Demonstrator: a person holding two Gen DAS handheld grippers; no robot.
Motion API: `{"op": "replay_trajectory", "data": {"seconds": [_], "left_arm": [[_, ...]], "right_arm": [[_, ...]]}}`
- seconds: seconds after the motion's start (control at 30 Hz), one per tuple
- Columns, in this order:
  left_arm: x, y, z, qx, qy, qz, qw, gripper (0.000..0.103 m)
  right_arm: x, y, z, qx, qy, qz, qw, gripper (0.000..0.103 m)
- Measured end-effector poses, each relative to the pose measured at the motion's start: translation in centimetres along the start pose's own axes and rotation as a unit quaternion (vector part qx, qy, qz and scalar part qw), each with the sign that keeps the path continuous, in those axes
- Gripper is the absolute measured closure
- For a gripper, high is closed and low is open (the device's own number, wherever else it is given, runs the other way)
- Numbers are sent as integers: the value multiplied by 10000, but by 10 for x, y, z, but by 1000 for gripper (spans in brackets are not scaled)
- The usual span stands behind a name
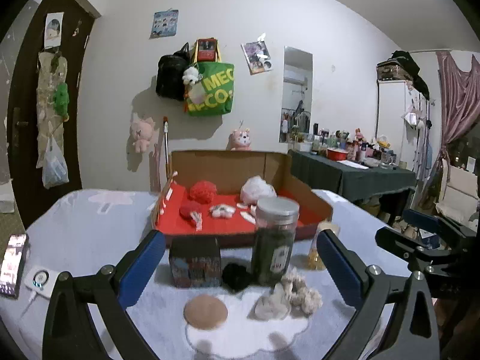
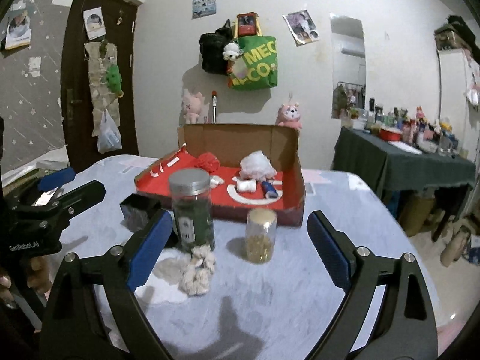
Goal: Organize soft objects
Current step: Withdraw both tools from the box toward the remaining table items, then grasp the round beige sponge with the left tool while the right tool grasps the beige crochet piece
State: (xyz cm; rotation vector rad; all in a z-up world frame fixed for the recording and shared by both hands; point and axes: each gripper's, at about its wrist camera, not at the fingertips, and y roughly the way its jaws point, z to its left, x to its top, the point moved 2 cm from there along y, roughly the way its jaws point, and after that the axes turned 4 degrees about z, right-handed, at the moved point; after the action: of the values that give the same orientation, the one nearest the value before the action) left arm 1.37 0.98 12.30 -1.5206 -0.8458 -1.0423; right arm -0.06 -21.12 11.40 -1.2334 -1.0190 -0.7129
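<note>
A beige fluffy scrunchie (image 1: 298,292) (image 2: 198,270) lies on the pale tablecloth beside a grey-white cloth wad (image 1: 270,307), a black scrunchie (image 1: 237,276) and a tan round puff (image 1: 205,312). Behind them a cardboard box (image 1: 303,189) (image 2: 289,210) with a red lining holds a red pom (image 1: 202,191) (image 2: 207,160), a white fluffy ball (image 1: 258,190) (image 2: 256,165) and small bits. My left gripper (image 1: 240,267) hovers open over the black scrunchie and puff, empty. My right gripper (image 2: 240,249) is open and empty, with the beige scrunchie just inside its left finger.
A tall jar of dark green contents (image 1: 274,240) (image 2: 193,210), a small jar of yellow bits (image 1: 318,255) (image 2: 260,235) and a dark printed box (image 1: 195,265) stand before the cardboard box. A phone (image 1: 12,265) lies far left. A cluttered green-clothed table (image 2: 405,165) stands right.
</note>
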Motion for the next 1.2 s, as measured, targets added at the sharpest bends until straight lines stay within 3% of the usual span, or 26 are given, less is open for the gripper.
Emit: {"op": "replay_trajectory", "data": {"seconds": [0.17, 0.57, 1.07, 1.2], "left_arm": [[-26, 15, 4, -37, -159, 345, 9993, 0], [-73, 51, 20, 248, -168, 1034, 9942, 0], [-82, 77, 50, 438, -172, 1752, 9834, 0], [-83, 85, 52, 348, -106, 1939, 9803, 5]], "right_arm": [[-25, 7, 0, -21, 139, 93, 9999, 10], [-76, 54, -4, 90, 511, 832, 9952, 10], [-80, 81, 7, 411, 416, 1174, 9914, 10], [-80, 91, 13, 511, 294, 1316, 9895, 10]]}}
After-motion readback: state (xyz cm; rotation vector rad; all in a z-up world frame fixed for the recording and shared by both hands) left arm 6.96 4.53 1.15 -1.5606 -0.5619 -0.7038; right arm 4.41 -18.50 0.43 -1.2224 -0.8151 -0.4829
